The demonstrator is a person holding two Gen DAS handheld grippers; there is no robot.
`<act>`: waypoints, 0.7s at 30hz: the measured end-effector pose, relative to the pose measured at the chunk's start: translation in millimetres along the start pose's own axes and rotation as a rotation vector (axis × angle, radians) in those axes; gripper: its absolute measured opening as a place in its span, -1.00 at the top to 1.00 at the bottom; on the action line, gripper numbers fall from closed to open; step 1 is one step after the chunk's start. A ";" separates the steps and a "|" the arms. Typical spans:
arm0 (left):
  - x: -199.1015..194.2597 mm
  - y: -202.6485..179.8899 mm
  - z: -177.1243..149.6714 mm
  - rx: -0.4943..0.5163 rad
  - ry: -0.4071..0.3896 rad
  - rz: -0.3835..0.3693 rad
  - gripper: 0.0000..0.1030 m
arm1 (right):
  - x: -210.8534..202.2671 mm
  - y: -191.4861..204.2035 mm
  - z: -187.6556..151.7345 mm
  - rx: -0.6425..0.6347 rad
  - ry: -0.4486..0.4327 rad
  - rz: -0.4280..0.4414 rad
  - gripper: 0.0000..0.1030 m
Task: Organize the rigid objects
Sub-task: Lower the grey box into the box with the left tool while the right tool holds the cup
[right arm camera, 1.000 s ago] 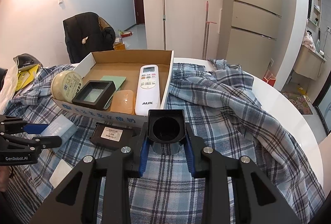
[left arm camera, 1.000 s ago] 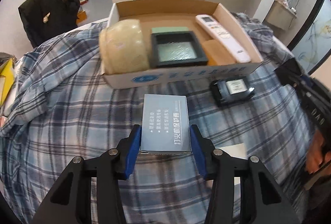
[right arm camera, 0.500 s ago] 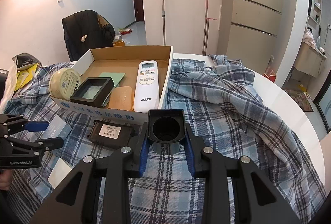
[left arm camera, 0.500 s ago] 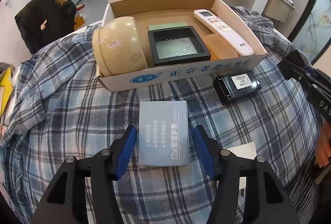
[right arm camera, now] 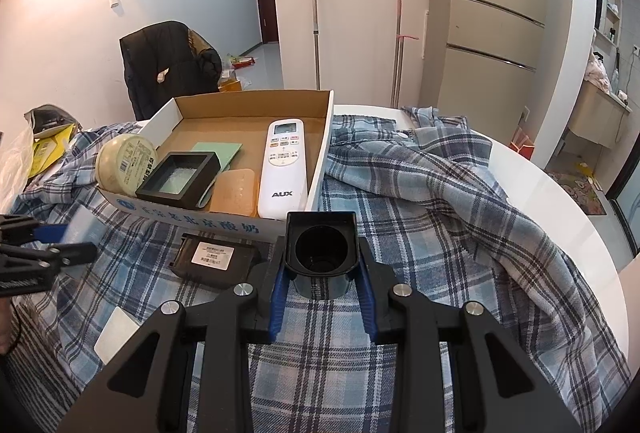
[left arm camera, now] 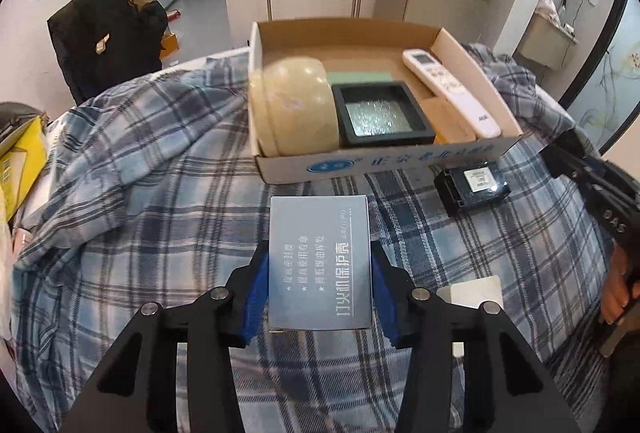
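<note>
My left gripper (left arm camera: 319, 273) has its jaws closing on a flat grey box (left arm camera: 318, 229) with white print, and the blue pads press both long sides. The box points toward the cardboard box (left arm camera: 400, 161) just ahead. That cardboard box holds a round cream tin (left arm camera: 296, 105), a black square tray (left arm camera: 380, 113), an orange case (right arm camera: 234, 189) and a white remote (right arm camera: 284, 161). My right gripper (right arm camera: 321, 265) is shut on a black cup-shaped holder (right arm camera: 321, 233), held above the plaid cloth in front of the cardboard box's near corner.
A black flat case (right arm camera: 214, 259) with a white label lies on the plaid cloth (right arm camera: 400, 233) beside the cardboard box. A white card (right arm camera: 116, 333) lies nearer me. A chair with a dark jacket (right arm camera: 168, 61) stands behind the round white table (right arm camera: 540, 193).
The left jaws spread and let the grey box lie on the cloth half a second ago, then shut on its sides again. The right gripper and its holder have not moved.
</note>
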State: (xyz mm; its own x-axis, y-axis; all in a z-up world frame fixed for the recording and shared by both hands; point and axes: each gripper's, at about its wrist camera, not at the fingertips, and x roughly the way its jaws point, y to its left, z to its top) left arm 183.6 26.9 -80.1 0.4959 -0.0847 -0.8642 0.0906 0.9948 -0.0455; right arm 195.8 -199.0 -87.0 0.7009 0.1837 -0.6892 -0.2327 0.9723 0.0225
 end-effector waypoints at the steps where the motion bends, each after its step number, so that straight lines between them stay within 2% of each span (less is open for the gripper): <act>1: -3.6 2.3 0.6 0.000 -0.007 0.001 0.05 | 0.0 0.1 -0.2 0.000 0.000 -0.001 0.43; 6: -27.0 0.1 5.5 0.022 -0.061 0.019 0.05 | 0.2 0.6 -1.4 -0.002 -0.003 -0.010 0.43; 9: -33.2 -10.2 18.3 0.032 -0.089 0.000 0.05 | 2.3 1.4 -1.9 -0.004 0.002 -0.015 0.43; 16: -15.5 -34.7 65.7 0.030 -0.141 -0.016 0.05 | -4.7 -7.8 9.7 0.051 -0.032 -0.034 0.43; 21: 6.5 -53.7 95.6 0.068 -0.154 -0.039 0.05 | -3.5 -15.6 7.4 0.068 -0.038 -0.044 0.43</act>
State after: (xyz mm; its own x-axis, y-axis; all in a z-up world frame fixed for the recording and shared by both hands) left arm 264.5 -32.4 -35.3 0.6168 -0.1355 -0.7754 0.1679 0.9851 -0.0386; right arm 202.0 -213.8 -79.5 0.7350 0.1446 -0.6625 -0.1557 0.9869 0.0427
